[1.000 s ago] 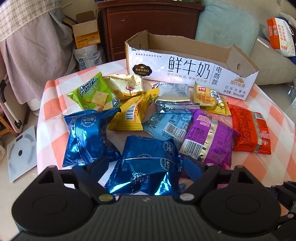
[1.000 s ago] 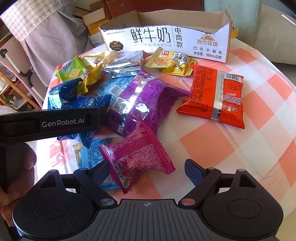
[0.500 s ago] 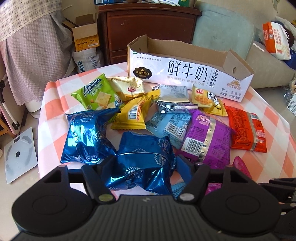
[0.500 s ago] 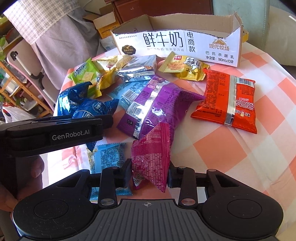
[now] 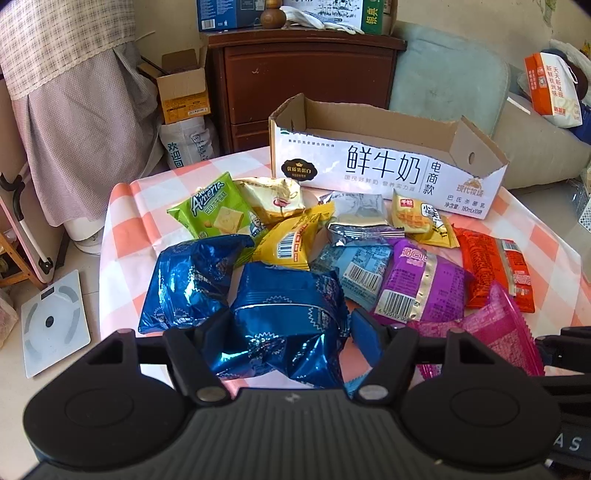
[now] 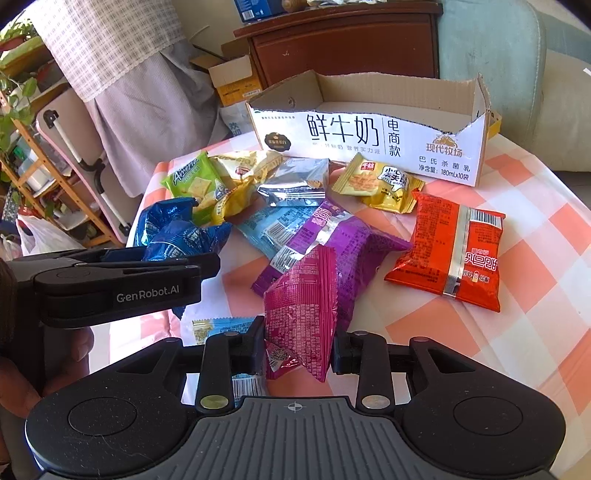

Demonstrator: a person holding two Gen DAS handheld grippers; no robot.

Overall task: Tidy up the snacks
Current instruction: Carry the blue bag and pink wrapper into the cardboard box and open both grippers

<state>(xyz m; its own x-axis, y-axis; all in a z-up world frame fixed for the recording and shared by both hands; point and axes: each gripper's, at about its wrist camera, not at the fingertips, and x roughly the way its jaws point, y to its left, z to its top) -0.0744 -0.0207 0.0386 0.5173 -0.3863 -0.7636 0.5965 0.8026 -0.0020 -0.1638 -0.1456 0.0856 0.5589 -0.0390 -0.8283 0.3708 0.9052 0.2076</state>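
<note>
Sunlit, cluttered living room around a checked table

Dark wooden cabinet point(image 5: 303, 85) at 12 o'clock, topped with printed cartons point(image 5: 236, 13); open cardboard box point(image 5: 183, 92) and white sack point(image 5: 186, 146) on the floor at 11 o'clock beside it. Checked and lilac fabric point(image 5: 70, 110) draped at 10 o'clock. Pale tiled floor point(image 5: 96, 280) at 9 o'clock, with a white bathroom scale point(image 5: 51, 321) lying flat. Pale green cushion point(image 5: 447, 77) on a beige sofa point(image 5: 535, 147) at 1 to 2 o'clock, an orange-and-white bag point(image 5: 552, 88) resting there. Orange-and-white checked tablecloth point(image 5: 125, 229) brightly lit. Wooden shelf point(image 6: 44, 177) with leafy plant point(image 6: 14, 96) at 9 o'clock in the right wrist view.
</note>
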